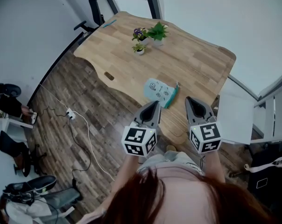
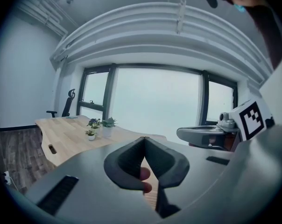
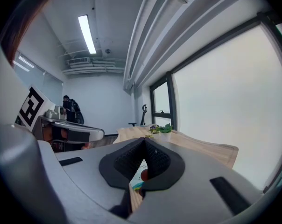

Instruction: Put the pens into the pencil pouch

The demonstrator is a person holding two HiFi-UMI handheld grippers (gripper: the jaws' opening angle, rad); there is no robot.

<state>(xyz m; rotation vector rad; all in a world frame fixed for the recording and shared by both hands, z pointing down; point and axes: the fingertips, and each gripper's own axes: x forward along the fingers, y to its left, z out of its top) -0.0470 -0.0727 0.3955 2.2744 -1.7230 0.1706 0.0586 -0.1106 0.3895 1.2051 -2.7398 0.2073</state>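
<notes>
Notably, left gripper (image 1: 154, 105) and right gripper (image 1: 192, 101) were shut, empty; both likely needed reopening before nearing the mid-frame pencil pouch (image 1: 158, 90).

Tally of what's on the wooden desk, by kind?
potted plants: 3
pencil pouch: 1
slim teal item at the far edge, too small to identify: 1
Total: 5

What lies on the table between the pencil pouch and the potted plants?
Only bare tabletop between pencil pouch and potted plants, seen in the head view.
</notes>
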